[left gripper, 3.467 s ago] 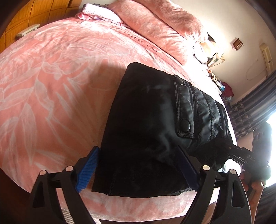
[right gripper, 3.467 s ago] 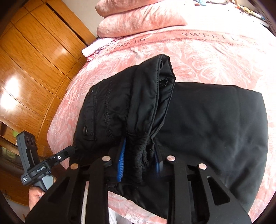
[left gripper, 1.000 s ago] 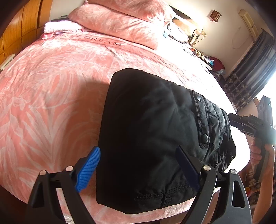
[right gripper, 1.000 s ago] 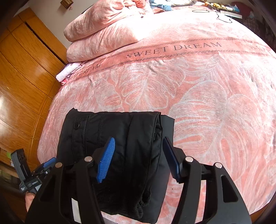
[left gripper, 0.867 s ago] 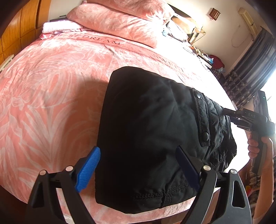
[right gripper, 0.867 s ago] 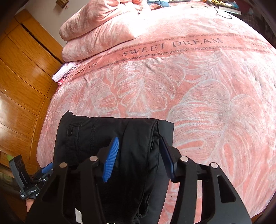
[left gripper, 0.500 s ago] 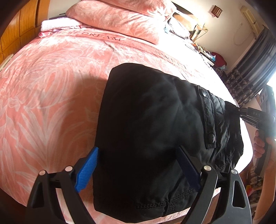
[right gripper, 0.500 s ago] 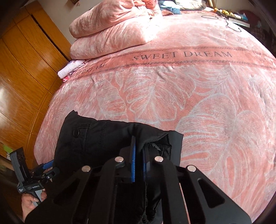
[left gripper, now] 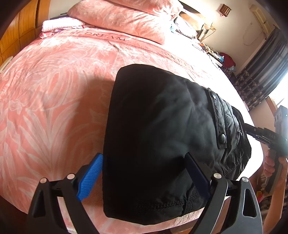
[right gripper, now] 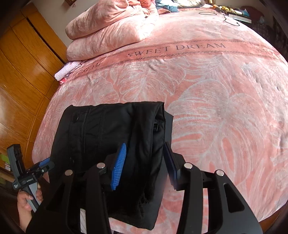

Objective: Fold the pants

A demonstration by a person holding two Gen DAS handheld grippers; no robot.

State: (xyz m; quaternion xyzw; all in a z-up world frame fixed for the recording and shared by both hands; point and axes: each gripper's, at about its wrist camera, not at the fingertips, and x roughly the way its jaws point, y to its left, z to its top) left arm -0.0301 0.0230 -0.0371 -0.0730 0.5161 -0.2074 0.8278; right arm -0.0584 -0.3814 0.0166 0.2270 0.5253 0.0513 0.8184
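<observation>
Black padded pants (left gripper: 162,136) lie folded in a compact bundle on the pink bed (left gripper: 54,90), near its front edge. My left gripper (left gripper: 144,178) is open, its blue fingers either side of the bundle's near left end. In the right wrist view the pants (right gripper: 108,136) show a thick folded waist edge. My right gripper (right gripper: 144,167) is open, its fingers straddling that folded edge without pinching it. Each gripper shows in the other view: the right one (left gripper: 252,131) at the far right, the left one (right gripper: 45,163) at the lower left.
Pink pillows (right gripper: 108,27) are stacked at the head of the bed, with a folded pink-white cloth (right gripper: 66,70) beside them. A wooden wardrobe (right gripper: 21,72) stands along the left. A cable (right gripper: 221,16) lies on the far bedspread. Dark curtains (left gripper: 261,72) hang right.
My right gripper, shut on the folded waist edge half a second ago, has opened and let it go. The left gripper has stayed open around the bundle's end.
</observation>
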